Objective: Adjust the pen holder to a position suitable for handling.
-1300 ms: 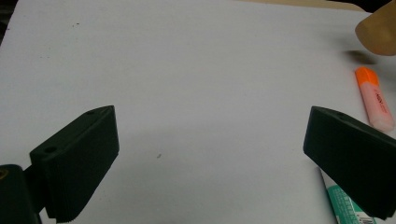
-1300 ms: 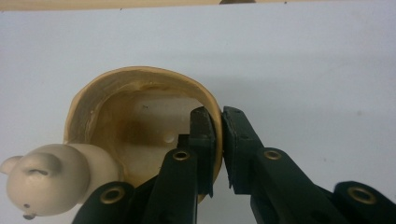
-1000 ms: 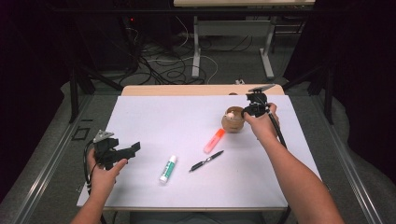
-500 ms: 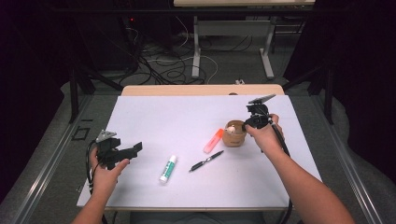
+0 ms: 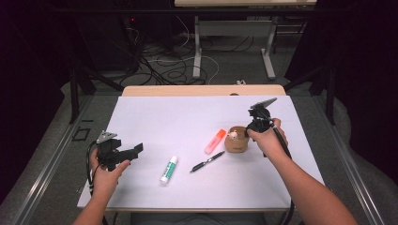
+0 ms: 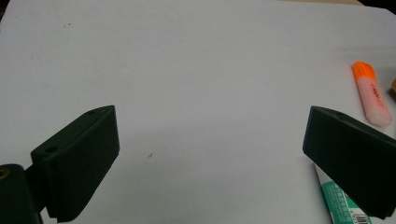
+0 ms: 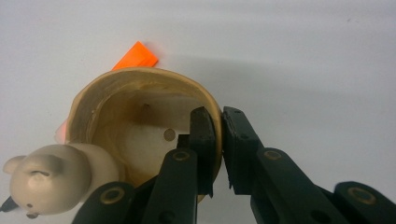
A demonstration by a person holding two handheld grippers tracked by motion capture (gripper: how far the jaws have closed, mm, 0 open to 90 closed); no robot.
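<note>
A tan wooden cup [image 5: 236,140] with a small cream bear figure [image 7: 51,179] on its rim stands on the white table [image 5: 187,117], right of centre. My right gripper [image 5: 248,131] is shut on the cup's wall [image 7: 140,93], one jaw inside and one outside. An orange highlighter [image 5: 215,141] lies just left of the cup, and its tip [image 7: 137,56] peeks out behind the cup. A black pen [image 5: 207,161] and a green-and-white glue stick [image 5: 169,169] lie farther left. My left gripper [image 5: 131,152] rests open at the table's left, its jaws wide apart over bare table [image 6: 210,158].
In the left gripper view the highlighter [image 6: 372,93] and the glue stick [image 6: 343,205] lie beside the right jaw. A wooden strip [image 5: 202,90] edges the table's far side. Beyond it are cables and table legs on the floor [image 5: 187,65].
My right gripper has carried the cup toward the near side, ending beside the highlighter. The left gripper has hardly moved.
</note>
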